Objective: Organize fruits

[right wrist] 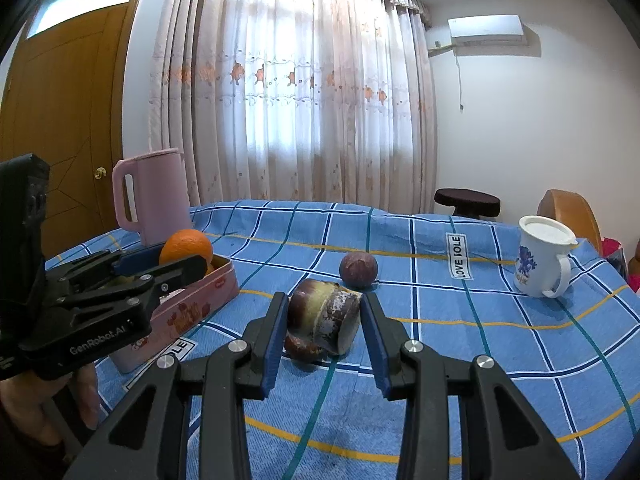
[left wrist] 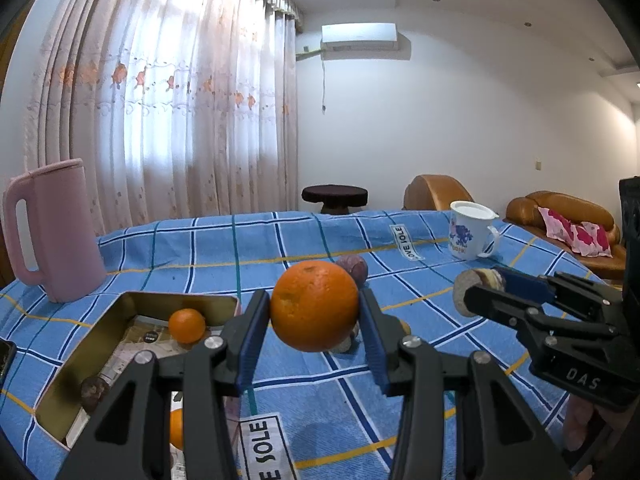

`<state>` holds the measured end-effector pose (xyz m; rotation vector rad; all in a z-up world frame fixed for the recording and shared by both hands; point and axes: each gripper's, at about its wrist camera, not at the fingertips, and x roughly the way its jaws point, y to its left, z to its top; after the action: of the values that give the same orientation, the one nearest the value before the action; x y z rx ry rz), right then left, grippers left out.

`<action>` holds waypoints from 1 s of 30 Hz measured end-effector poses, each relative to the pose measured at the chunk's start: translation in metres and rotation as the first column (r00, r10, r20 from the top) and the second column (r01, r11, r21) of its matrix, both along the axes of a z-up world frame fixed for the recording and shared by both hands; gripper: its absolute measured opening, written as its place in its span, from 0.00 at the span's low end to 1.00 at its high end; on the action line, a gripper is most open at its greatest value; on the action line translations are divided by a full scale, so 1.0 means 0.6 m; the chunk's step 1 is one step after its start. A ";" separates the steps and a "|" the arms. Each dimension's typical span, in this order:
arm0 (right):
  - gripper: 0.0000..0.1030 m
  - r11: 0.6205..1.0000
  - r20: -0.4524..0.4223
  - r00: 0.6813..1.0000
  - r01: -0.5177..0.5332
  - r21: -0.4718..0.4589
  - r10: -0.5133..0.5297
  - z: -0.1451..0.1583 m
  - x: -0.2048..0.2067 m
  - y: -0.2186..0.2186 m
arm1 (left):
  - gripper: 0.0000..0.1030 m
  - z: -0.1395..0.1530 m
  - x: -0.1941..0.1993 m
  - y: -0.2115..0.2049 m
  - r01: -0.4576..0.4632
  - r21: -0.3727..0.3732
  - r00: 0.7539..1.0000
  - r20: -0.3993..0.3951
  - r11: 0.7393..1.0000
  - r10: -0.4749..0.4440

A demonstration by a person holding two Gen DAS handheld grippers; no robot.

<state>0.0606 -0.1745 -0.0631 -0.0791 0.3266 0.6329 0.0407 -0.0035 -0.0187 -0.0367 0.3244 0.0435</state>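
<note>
My left gripper (left wrist: 316,312) is shut on a large orange (left wrist: 315,306) and holds it above the blue checked tablecloth, just right of an open pink tin (left wrist: 132,300). The tin holds a small orange (left wrist: 187,325) and a dark purple fruit (left wrist: 95,392). My right gripper (right wrist: 324,320) is shut on a brown and cream fruit (right wrist: 324,316), lifted above the cloth. A dark fruit (right wrist: 300,346) lies under it and a round purple fruit (right wrist: 358,269) lies behind. The left gripper with the orange also shows in the right wrist view (right wrist: 186,249).
A pink jug (left wrist: 56,232) stands at the table's far left behind the tin. A white lidded mug (left wrist: 470,236) stands at the far right. Brown armchairs (left wrist: 560,216) and a dark stool (left wrist: 334,196) stand beyond the table. Curtains hang behind.
</note>
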 end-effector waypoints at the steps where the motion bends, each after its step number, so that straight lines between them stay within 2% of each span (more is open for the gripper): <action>1: 0.38 1.000 0.005 1.000 0.002 0.000 -0.002 0.000 -0.001 0.000 | 0.45 0.000 -0.001 0.001 -0.002 0.000 1.000 0.003 1.000 0.002; 17: 0.38 0.999 0.017 1.000 0.018 -0.032 -0.018 0.003 -0.001 0.009 | 0.45 0.002 -0.006 0.008 -0.003 -0.025 1.000 0.011 1.000 0.004; 30: 0.38 0.997 0.018 1.000 0.022 -0.070 -0.021 0.001 0.000 0.019 | 0.45 -0.003 -0.003 0.017 -0.001 -0.045 1.000 -0.017 0.999 0.000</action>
<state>0.0606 -0.1629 -0.0628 -0.1483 0.3325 0.5989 0.0388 0.0067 -0.0202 -0.0812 0.3427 0.0367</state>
